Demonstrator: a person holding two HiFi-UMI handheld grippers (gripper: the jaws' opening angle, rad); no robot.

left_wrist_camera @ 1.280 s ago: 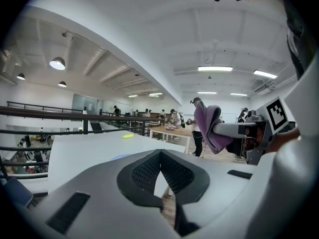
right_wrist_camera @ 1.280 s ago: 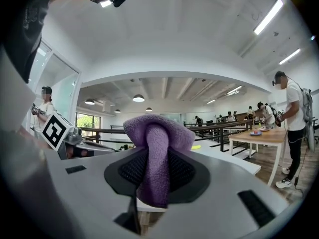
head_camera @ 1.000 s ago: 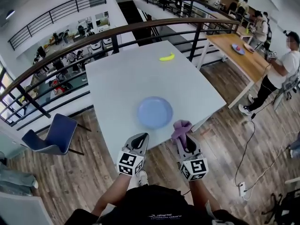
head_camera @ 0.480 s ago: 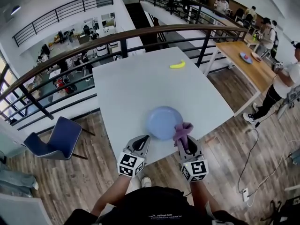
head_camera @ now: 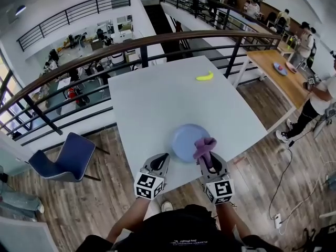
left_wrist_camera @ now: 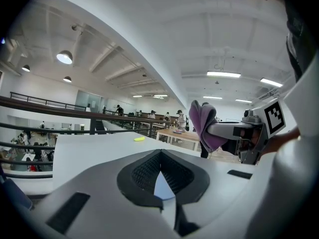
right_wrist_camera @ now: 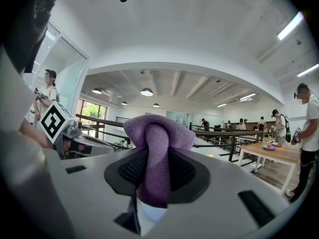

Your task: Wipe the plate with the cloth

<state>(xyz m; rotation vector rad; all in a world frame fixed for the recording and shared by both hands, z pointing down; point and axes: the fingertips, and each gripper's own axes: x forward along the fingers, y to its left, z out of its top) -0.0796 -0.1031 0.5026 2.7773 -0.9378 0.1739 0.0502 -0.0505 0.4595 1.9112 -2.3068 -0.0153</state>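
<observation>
White table (head_camera: 157, 104): bare but for two items, near edge close to the body, wooden floor below. Risk of losing over that edge whatever gets shoved toward it.

Blue plate (head_camera: 188, 139): flat on the table, close to the near edge, just ahead of the right tongs. Unrestrained and probably smooth underneath. Judged the main hazard: sliding or spinning under a one-sided wipe, then off the edge, with nothing pinning it.

Left gripper (left_wrist_camera: 160, 172): jaws fully together, nothing between them, poised left of the plate and apart from it. Good only for pressing down on the rim, not for pinching it. Risk of tipping the plate up if pressed too near the rim.

Right gripper (head_camera: 208, 159): clamped on the purple cloth (right_wrist_camera: 153, 148), with a folded wad bulging past the jaw tips. Overlaps the plate's near right rim in the head view. Impossible to tell whether touching.

Cloth risks: only a narrow fold gripped, so liable to drag out under friction. Small wad, so a chance of scraping the plate with bare jaw tips if angled too low. Patchy coverage if confined to the near rim.

Banana (head_camera: 205, 76): far side of the table, well apart, no concern.
</observation>
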